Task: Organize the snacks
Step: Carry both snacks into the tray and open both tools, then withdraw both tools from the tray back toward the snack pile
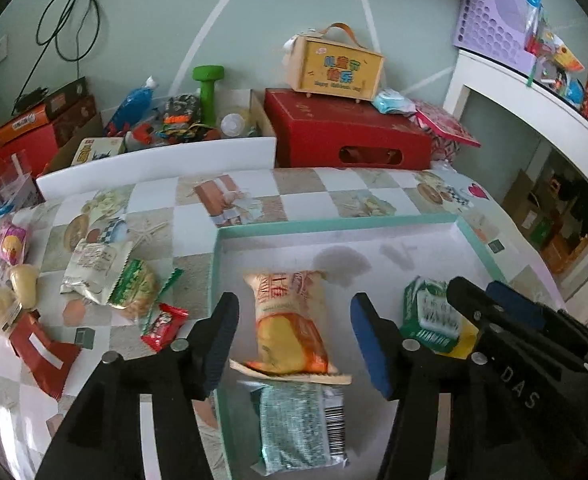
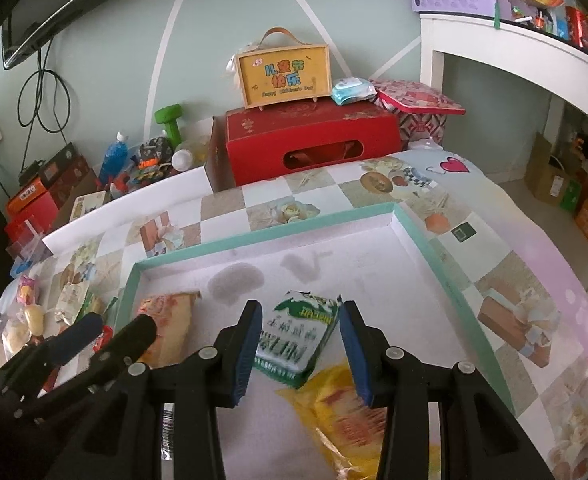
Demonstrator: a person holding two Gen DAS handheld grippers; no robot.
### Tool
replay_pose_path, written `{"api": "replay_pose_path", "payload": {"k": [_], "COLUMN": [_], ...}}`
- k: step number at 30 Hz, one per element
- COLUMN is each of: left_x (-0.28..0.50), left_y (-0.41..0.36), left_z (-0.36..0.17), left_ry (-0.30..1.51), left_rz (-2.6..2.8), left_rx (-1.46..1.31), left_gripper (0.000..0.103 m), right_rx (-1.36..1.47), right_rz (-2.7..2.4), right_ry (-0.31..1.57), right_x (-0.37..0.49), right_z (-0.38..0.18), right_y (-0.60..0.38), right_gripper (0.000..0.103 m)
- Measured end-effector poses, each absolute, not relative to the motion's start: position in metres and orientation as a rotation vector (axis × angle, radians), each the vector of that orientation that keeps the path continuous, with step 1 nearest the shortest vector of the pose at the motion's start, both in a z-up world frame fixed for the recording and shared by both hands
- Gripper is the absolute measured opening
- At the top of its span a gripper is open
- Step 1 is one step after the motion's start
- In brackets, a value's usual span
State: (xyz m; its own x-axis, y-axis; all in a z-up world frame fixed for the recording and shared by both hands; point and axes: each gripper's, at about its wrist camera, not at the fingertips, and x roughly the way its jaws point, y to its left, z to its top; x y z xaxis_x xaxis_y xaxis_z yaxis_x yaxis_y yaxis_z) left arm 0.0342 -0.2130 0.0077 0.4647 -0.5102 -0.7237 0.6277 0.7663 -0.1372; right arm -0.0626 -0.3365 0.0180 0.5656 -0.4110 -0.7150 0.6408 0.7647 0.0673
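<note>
A shallow teal-rimmed tray (image 1: pixel 334 222) lies on the patterned table. In it lie an orange snack bag (image 1: pixel 290 322), a teal-grey packet (image 1: pixel 302 428) nearer me, a green-and-white packet (image 1: pixel 430 314) and a yellow packet (image 2: pixel 346 412). My left gripper (image 1: pixel 294 340) is open, its fingers either side of the orange bag and above it. My right gripper (image 2: pixel 300 350) is open with its fingers straddling the green-and-white packet (image 2: pixel 294 340). The right gripper also shows in the left wrist view (image 1: pixel 490 300). Loose snacks (image 1: pixel 106 276) lie on the table left of the tray.
A red box (image 1: pixel 346 132) with a yellow handled case (image 1: pixel 336 64) stands behind the table. A cardboard box of clutter with a green dumbbell (image 1: pixel 208 92) stands at the back left. A white shelf unit (image 1: pixel 534 96) is on the right.
</note>
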Motion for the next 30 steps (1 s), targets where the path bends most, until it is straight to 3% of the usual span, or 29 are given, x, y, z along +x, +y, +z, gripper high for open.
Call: {"api": "replay_pose_path", "payload": {"k": [3,4,5,6,7,14,17,30], "left_x": [0.039,0.04,0.042,0.045,0.048,0.075,0.083,0.095], "left_y": [-0.206,-0.203,-0.2,-0.197,-0.192,-0.153,-0.14,-0.09], "left_z": [0.009,0.01,0.01,0.01,0.01,0.0,-0.004,0.002], "left_ry": [0.84,0.844,0.851,0.859,0.867,0.916,0.925,0.916], "left_rz": [-0.676,-0.666,-0.648,-0.626,-0.597,-0.379,-0.328,-0.223], "left_rx": [0.141,0.137,0.131,0.124,0.114,0.085,0.076,-0.015], "left_gripper": [0.062,0.065,0.074,0.084,0.087,0.098,0.1,0.1], "right_rx": [0.339,0.338,0.336,0.332,0.329,0.295,0.281,0.269], "right_rz": [-0.635,-0.634,-0.634,-0.634,-0.635,-0.642,-0.642,-0.591], "right_ry": [0.743,0.746,0.751,0.761,0.767,0.827,0.822,0.776], "right_x": [-0.063,-0.062,-0.061,-0.06,-0.059,-0.048,-0.045,-0.032], "right_z": [0.019,0.018,0.018,0.016,0.015,0.004,0.003,0.008], "right_y": [-0.335,-0.335,-0.335,-0.334,-0.333,-0.327,-0.323,-0.299], "right_gripper": [0.044,0.046,0.048,0.064,0.079,0.091,0.103,0.103]}}
